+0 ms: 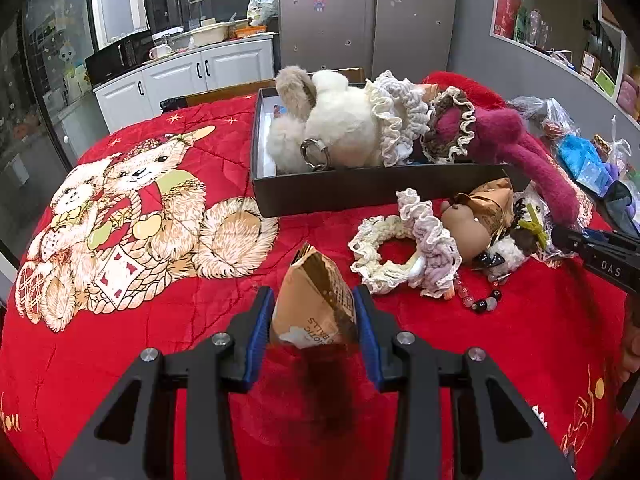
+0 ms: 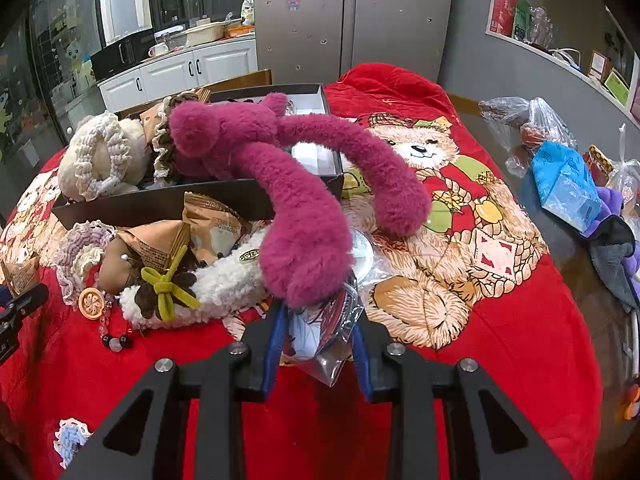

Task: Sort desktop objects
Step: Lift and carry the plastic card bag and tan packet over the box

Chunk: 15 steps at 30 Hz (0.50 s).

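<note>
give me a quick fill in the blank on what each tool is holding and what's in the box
1. The left tool is shut on a tan snack ____.
2. The right tool grips a clear plastic ____.
3. The white plush lies inside the black ____.
4. The cloth under it all is ____.

Missing words: packet; bag; box; red

Plush toys (image 1: 340, 128) in box (image 1: 360, 194)

Red bear-print blanket (image 1: 168, 360): black box (image 1: 360, 192), crochet scrunchies (image 1: 404, 252), beads (image 1: 482, 300).
</note>
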Each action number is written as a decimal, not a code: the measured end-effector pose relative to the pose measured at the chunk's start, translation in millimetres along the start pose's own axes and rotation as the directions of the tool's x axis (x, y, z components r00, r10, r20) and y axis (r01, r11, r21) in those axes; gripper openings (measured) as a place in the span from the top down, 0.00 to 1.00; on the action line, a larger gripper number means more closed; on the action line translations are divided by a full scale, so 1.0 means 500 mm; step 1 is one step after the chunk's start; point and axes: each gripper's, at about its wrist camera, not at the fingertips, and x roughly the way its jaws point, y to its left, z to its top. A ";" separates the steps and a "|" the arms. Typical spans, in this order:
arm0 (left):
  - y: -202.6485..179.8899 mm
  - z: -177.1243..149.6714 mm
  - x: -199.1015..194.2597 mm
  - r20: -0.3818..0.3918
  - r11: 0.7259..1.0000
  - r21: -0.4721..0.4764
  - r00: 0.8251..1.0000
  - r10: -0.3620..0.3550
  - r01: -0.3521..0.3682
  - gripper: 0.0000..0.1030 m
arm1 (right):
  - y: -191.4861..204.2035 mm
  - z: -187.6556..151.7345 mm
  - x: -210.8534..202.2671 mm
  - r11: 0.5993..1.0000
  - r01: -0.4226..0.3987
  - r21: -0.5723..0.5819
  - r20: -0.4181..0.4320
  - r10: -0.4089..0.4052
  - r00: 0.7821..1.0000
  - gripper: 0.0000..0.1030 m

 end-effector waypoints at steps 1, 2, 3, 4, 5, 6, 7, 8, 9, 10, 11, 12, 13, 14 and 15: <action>0.000 0.000 0.001 0.000 1.000 -0.001 1.000 0.002 -0.002 0.60 | 0.000 0.000 0.000 1.000 -0.001 0.001 0.000 0.001 1.000 0.70; -0.001 -0.001 0.002 -0.002 1.000 -0.002 1.000 0.002 -0.002 0.60 | 0.000 0.000 0.000 1.000 -0.002 0.002 0.001 0.002 1.000 0.70; -0.002 -0.002 0.004 -0.007 1.000 0.000 1.000 0.000 0.000 0.61 | -0.001 0.000 0.000 1.000 -0.005 0.003 0.000 0.005 1.000 0.70; -0.002 -0.001 0.007 -0.008 1.000 0.000 1.000 0.002 -0.002 0.60 | -0.002 -0.001 0.000 1.000 -0.006 0.004 0.001 0.006 1.000 0.70; -0.002 -0.002 0.008 -0.009 1.000 0.001 1.000 0.006 -0.006 0.60 | -0.003 -0.001 -0.001 1.000 -0.008 0.005 0.001 0.008 1.000 0.70; -0.002 -0.003 0.008 -0.010 1.000 0.001 1.000 0.006 -0.006 0.60 | -0.004 -0.001 -0.001 1.000 -0.008 0.007 0.002 0.008 1.000 0.70; -0.002 -0.003 0.008 -0.009 1.000 -0.001 1.000 0.005 -0.005 0.60 | -0.003 -0.001 -0.001 1.000 -0.006 0.004 0.002 0.006 1.000 0.70; -0.001 -0.002 0.007 -0.009 1.000 -0.003 1.000 0.004 -0.004 0.60 | -0.003 -0.001 -0.002 1.000 -0.004 0.002 0.004 0.004 1.000 0.71; 0.000 -0.002 0.006 -0.007 1.000 -0.004 1.000 0.003 -0.003 0.60 | -0.003 -0.002 -0.004 1.000 0.000 0.001 0.004 0.000 1.000 0.71; 0.001 -0.002 0.005 -0.006 1.000 -0.006 1.000 0.003 -0.003 0.60 | -0.003 -0.001 -0.007 1.000 -0.002 0.002 0.007 0.002 1.000 0.73; 0.002 -0.001 0.003 -0.004 1.000 -0.007 1.000 0.003 -0.003 0.60 | -0.005 0.000 -0.010 1.000 -0.007 0.006 0.008 0.007 1.000 0.75; 0.002 -0.001 0.002 -0.003 1.000 -0.005 1.000 0.002 -0.002 0.60 | -0.008 0.001 -0.014 1.000 -0.008 0.008 0.010 0.008 1.000 0.75; 0.002 -0.001 0.001 -0.002 1.000 -0.005 1.000 0.003 -0.003 0.60 | -0.010 0.002 -0.017 1.000 -0.004 0.010 0.012 0.004 1.000 0.76; 0.002 -0.002 0.001 -0.001 1.000 -0.007 1.000 0.002 -0.002 0.60 | -0.012 0.001 -0.018 1.000 -0.002 0.011 0.012 0.002 1.000 0.77; 0.002 -0.001 0.001 -0.002 1.000 -0.004 1.000 -0.003 0.003 0.60 | -0.014 0.001 -0.020 1.000 -0.003 0.013 0.012 0.003 1.000 0.77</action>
